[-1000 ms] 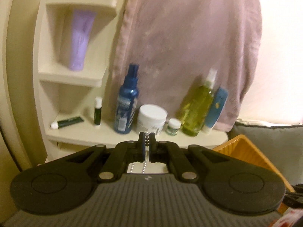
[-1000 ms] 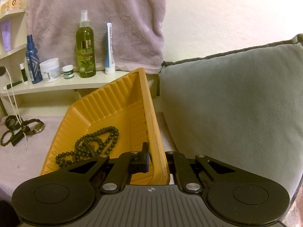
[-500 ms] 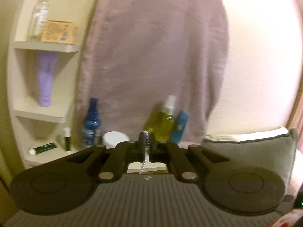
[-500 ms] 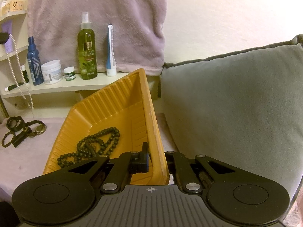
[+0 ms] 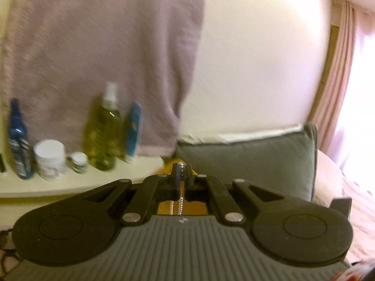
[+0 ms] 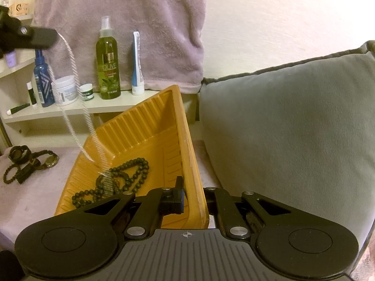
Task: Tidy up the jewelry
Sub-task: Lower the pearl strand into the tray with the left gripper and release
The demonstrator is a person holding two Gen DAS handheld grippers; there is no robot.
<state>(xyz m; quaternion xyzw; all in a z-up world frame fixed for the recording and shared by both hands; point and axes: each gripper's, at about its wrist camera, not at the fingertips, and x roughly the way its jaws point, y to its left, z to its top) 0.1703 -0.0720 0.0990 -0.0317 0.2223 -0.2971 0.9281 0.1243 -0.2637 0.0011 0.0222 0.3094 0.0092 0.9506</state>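
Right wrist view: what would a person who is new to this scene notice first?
The orange tray stands tilted at the centre, its edge pinched by the right gripper, with a dark bead necklace lying inside. A pale chain hangs from the left gripper at upper left, blurred, its lower end over the tray. A grey cushion fills the right side.

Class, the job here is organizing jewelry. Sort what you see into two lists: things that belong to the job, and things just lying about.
Belongs to the job:
- pearl necklace, held by the left gripper
- orange tray, gripped at its rim by the right gripper
- dark bead necklace in the tray
- watches on the cloth

Just lying about:
- olive spray bottle
- blue bottle
- white jar
- towel
- grey cushion
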